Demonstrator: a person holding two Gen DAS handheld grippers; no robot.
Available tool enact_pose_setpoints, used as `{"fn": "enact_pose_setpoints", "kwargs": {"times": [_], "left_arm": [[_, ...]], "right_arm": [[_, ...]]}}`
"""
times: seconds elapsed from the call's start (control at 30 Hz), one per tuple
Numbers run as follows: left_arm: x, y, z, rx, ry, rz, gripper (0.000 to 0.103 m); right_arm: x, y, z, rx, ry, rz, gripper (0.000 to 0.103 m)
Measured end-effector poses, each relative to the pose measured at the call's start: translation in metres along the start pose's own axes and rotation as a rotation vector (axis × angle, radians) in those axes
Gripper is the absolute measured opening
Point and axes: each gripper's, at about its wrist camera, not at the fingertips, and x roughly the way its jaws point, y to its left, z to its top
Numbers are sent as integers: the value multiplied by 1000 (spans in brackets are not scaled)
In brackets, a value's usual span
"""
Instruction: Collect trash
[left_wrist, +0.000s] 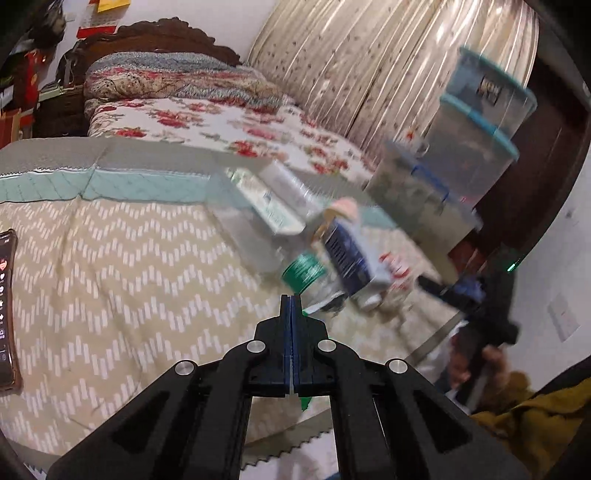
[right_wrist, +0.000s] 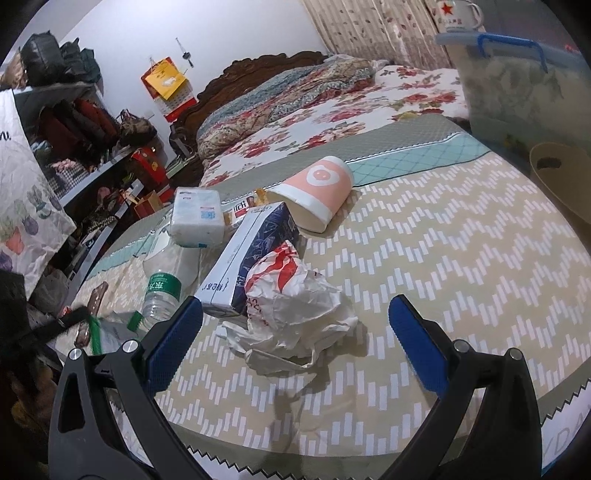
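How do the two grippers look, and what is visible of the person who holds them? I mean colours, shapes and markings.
The left gripper and the right gripper are alike: black angular plastic linkages with triangular cut-outs and round silver pivot pins. The fingers carry textured blue pads. In the left wrist view a small green light glows on the right gripper's body, and the person's hand is bare below a mustard-yellow sleeve. No cables show.

Beige bedspread (right_wrist: 424, 258) with white chevron dashes, teal quilted band plus grey strip at edge. Crumpled white plastic bag (right_wrist: 295, 299) — red print. Navy-and-white cardboard box (right_wrist: 251, 254), leafy line pattern. Pink paper cup (right_wrist: 317, 192), white circle logo, white rim band. Clear plastic bottle (right_wrist: 162, 295), green label. White tissue pack (right_wrist: 197, 218). Floral red-on-white bed sheet (right_wrist: 332, 122) behind — gripper pads (right_wrist: 173, 343) blue.
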Motion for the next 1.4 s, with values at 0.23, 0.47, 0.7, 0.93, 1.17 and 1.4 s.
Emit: {"fn": "enact_pose_setpoints", "kwargs": {"times": [0.23,0.47,0.7,0.93,1.17,1.4], "left_arm": [[-5,-15,13,13,-22,-38,1],[22,-4,-5,-29,97,-19,2],[33,-6,-16,-34,142,-38,21],[32,3,-21,-65,163,6,55],[30,4,-29,-83,202,17,58],[61,-14,-38,-64,246,33,28]], "right_arm": [[8,-7,4,3,20,-10,100],[14,-9,3,7,39,-5,100],[11,-3,1,-15,21,-16,100],[11,-4,-1,-13,21,-16,100],[15,-4,-4,-8,32,-4,100],[15,-12,-4,17,32,5,100]]}}
